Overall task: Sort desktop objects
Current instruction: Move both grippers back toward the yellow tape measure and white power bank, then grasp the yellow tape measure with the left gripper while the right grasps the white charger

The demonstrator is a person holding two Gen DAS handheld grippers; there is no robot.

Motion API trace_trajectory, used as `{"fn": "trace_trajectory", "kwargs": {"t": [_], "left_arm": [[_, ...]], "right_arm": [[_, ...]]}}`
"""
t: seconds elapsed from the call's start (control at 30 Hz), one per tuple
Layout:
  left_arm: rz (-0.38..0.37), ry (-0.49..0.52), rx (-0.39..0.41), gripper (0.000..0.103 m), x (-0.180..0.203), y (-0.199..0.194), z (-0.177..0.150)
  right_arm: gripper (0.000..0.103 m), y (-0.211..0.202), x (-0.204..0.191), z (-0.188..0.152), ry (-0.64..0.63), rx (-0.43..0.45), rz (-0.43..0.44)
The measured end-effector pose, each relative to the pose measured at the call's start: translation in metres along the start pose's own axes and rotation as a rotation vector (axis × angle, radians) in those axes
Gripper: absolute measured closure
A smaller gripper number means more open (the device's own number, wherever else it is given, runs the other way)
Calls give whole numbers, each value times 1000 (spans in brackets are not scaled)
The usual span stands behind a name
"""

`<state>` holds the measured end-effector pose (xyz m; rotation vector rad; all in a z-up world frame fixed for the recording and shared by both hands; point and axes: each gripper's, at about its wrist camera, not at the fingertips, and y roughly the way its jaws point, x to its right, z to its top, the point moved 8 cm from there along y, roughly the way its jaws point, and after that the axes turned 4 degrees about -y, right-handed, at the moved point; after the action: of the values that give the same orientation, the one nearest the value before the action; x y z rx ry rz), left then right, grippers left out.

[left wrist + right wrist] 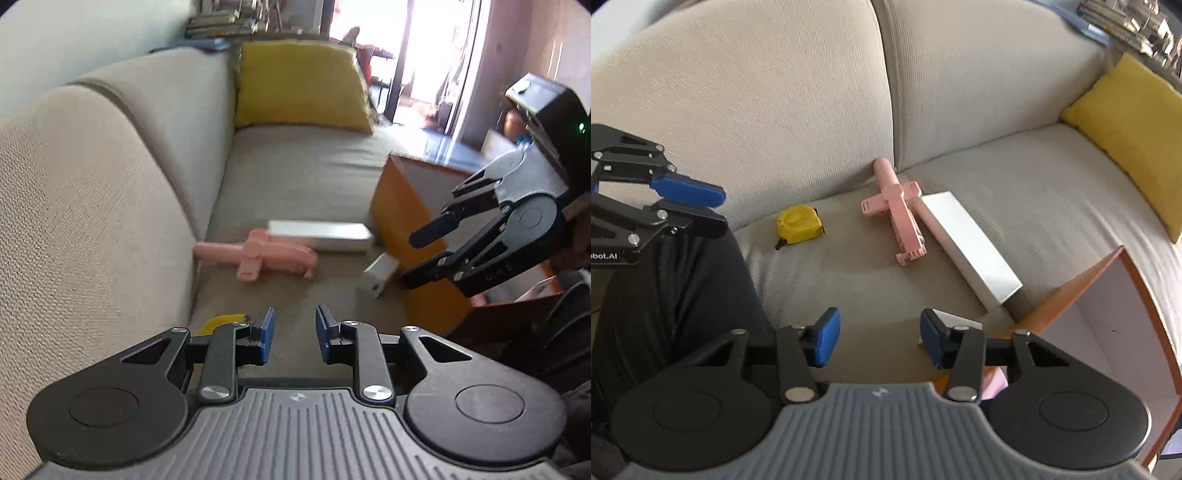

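Both claws hover parted and empty above the beige sofa seat (849,288) — the left claw (291,334) near the yellow tape measure (799,224), the right claw (879,338) beside a small white charger block (380,274). A pink selfie stick (897,218) lies touching a long white box (971,247). The orange-sided box (1082,280) sits open just right of them — a yellow cushion (1134,136) rests farther along.
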<state>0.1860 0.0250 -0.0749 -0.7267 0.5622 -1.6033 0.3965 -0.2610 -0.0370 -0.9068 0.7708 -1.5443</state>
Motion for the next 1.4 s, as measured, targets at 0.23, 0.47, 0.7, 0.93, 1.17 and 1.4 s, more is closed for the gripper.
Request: {"fn": "trace_trajectory", "kwargs": {"t": [0.23, 0.47, 0.7, 0.93, 1.17, 1.4], "left_arm": [[51, 41, -180, 70, -28, 43, -4], [70, 112, -313, 45, -42, 89, 1], [65, 93, -409, 38, -60, 121, -3], [53, 48, -452, 38, -69, 135, -9], [47, 58, -510, 38, -71, 147, -14], [71, 65, -518, 43, -72, 147, -17]], "right_arm": [[53, 45, 8, 7, -65, -143, 28], [46, 71, 22, 0, -312, -300, 32], [43, 89, 27, -9, -529, -382, 53], [47, 111, 32, -17, -622, -431, 27], [62, 110, 28, -8, -580, -377, 55], [65, 104, 22, 3, -508, -314, 88]]}}
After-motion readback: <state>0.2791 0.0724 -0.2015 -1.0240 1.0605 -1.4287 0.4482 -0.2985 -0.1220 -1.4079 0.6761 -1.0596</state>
